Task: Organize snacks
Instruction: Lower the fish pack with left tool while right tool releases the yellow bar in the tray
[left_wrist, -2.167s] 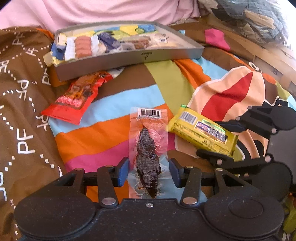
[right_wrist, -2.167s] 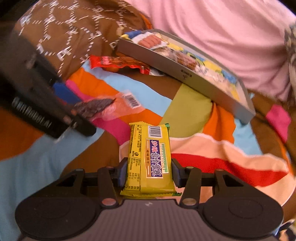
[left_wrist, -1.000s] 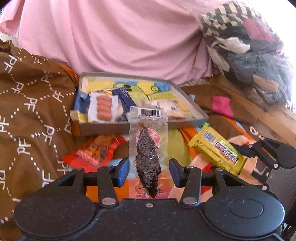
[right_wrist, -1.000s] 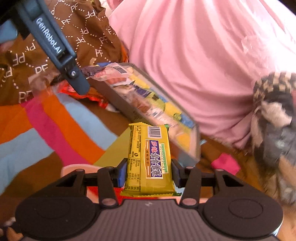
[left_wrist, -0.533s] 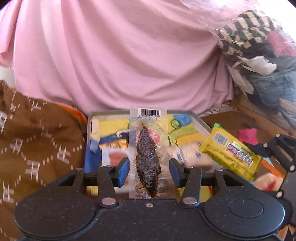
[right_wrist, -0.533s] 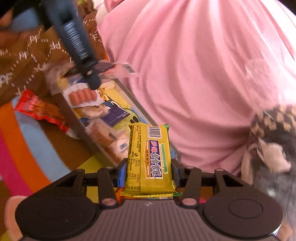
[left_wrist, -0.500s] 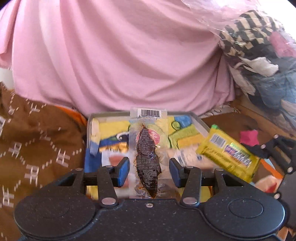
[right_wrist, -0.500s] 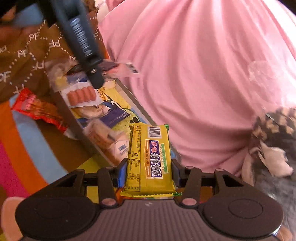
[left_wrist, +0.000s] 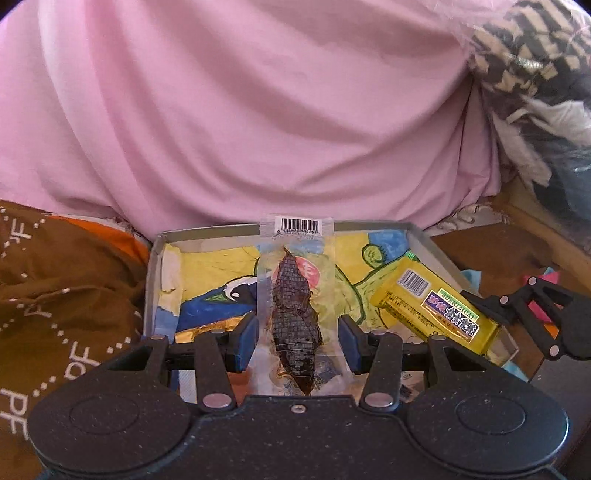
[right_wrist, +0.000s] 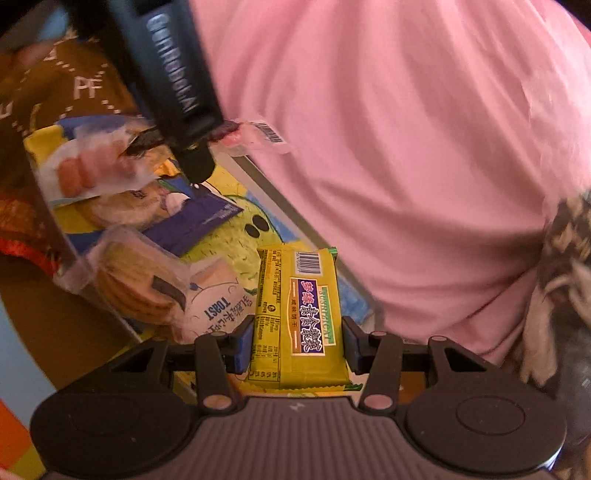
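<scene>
In my left gripper (left_wrist: 297, 341) I hold a clear packet (left_wrist: 295, 291): transparent film, white barcode label at its far end, a dark brown cross-hatched dried piece inside, red round mark behind it. It stands lengthwise between the blue pads, clear of the grey tray (left_wrist: 155, 266) and over its open middle.

In my right gripper (right_wrist: 297, 341) I hold a yellow bar (right_wrist: 300, 314): flat, rectangular, barcode at the far end, purple label with white characters, green edge strip. It lies lengthwise between the pads, over the tray's right part.

The tray has low metal walls and a yellow, blue and green drawing on its floor. Wrapped biscuits (right_wrist: 142, 280), a toast pack (right_wrist: 218, 310) and a sausage pack (right_wrist: 92, 171) lie in it.
</scene>
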